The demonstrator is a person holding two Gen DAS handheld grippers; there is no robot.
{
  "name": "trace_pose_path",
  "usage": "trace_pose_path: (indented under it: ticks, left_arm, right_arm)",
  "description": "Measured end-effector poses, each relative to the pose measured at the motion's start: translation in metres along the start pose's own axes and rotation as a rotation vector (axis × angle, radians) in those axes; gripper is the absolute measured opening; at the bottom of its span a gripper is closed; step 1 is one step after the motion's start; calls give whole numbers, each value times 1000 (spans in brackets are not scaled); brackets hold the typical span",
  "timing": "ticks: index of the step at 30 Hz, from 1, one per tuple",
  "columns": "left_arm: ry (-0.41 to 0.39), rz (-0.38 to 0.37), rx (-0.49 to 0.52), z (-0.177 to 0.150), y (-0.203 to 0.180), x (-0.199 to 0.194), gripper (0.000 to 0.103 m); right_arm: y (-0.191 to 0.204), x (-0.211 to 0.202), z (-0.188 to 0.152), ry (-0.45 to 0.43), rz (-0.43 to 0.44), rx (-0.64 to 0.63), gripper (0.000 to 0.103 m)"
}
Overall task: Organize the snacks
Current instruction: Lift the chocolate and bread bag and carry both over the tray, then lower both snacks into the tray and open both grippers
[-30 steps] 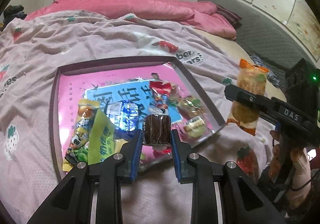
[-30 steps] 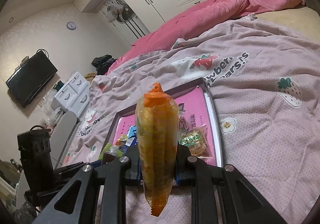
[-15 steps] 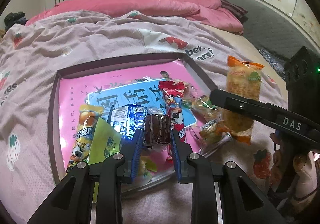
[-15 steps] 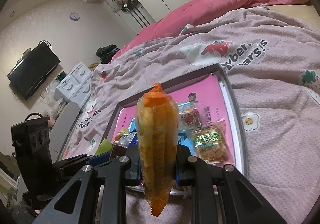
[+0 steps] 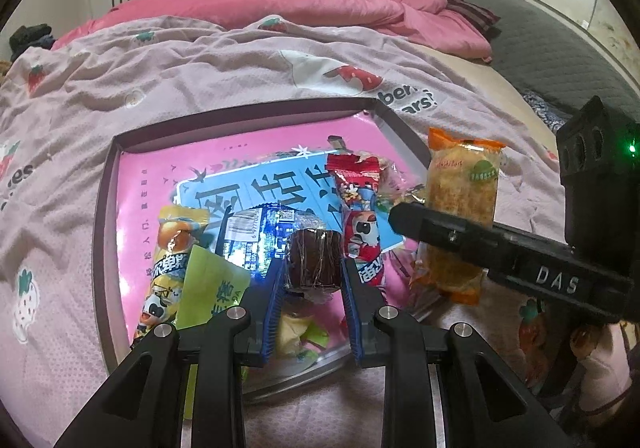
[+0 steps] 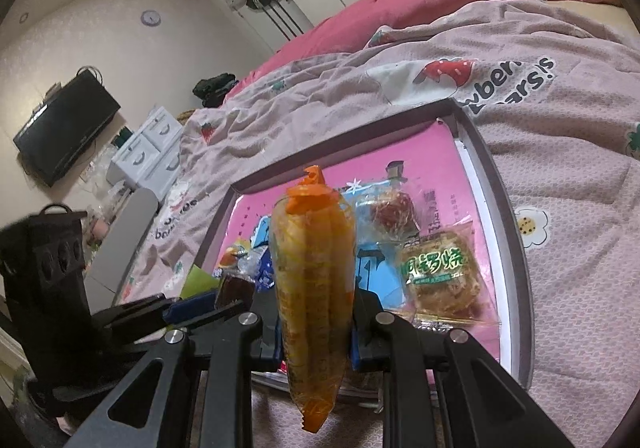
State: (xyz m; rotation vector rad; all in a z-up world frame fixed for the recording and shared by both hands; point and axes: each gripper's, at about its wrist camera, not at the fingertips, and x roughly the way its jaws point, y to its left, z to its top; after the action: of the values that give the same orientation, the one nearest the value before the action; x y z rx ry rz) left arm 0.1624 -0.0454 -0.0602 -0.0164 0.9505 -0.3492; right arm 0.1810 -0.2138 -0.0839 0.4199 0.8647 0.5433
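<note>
**A:** so how do these two handle? The left gripper (image 5: 314,268) is clamped on a brown wrapped cake (image 5: 314,262) over the near edge of the pink tray (image 5: 240,116).

**B:** Light and squishy I'd guess, so grip mid-body, gently. The right gripper (image 6: 314,312) pinches the orange cracker pack (image 6: 312,272) around its middle, above the tray's near edge. Probably brittle inside, crinkly slick film.

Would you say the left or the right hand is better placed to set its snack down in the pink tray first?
Left, probably. Its fingers hold the brown snack directly above the tray interior. The right gripper's orange packet hangs over the tray's near edge, partly outside it.
</note>
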Motion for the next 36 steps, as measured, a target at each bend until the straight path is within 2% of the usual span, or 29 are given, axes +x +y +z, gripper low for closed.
trace_pose_path:
  ticks: [7,11,13,15,26,31,36]
  left_arm:
    - [9,7,1,-2,1,5,29]
    - [13,8,2,-3,1,6,29]
    - [15,7,2,-3,1,7,29]
    - [18,-3,-5,-3,2,7,29]
    - [19,-9,-8,-3,2,8,29]
    - [22,-11,-15,-3,2,8,30]
    - [22,-1,-21,-2,3,7,38]
  right_arm:
    - [-1,0,-1,-10,-19,-13,23]
    - [-2,-2,-1,-15,-49,-20,27]
    - [-2,-3,0,-17,-66,-23,38]
    - [-3,-5,1,-23,-70,-23,41]
    - [-2,-17,3,-56,-101,-41,44]
    - [-3,-21,3,-59,-113,-41,48]
    - [-1,-23,3,-60,-133,-54,48]
